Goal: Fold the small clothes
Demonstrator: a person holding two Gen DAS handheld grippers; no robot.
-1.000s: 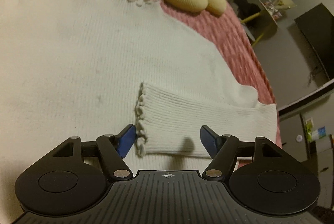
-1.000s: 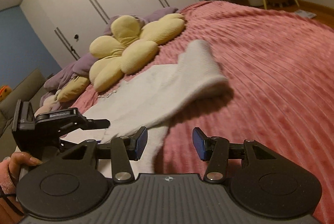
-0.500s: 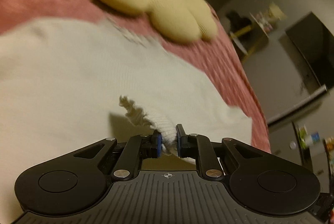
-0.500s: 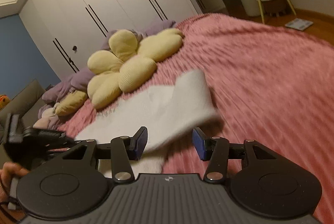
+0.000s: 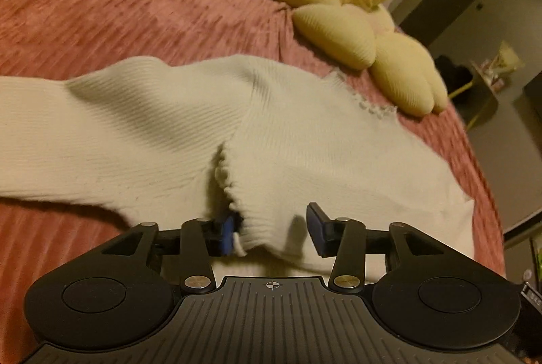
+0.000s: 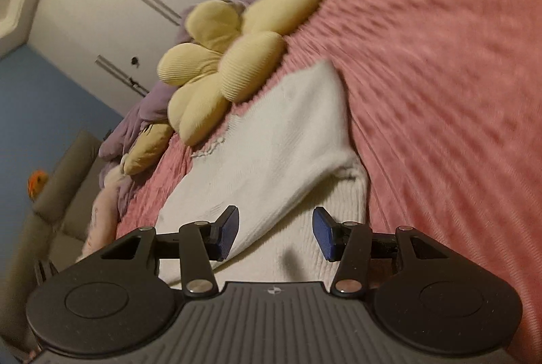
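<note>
While my left gripper is opening around the frilled cuff, I'd release it flat on the cream ribbed sweater lying on the pink bedspread; my right gripper hovers spread and empty above the sweater.

We count one cream ribbed sweater on one pink bedspread. We see one yellow flower-shaped cushion and two grippers, left gripper and right gripper.
</note>
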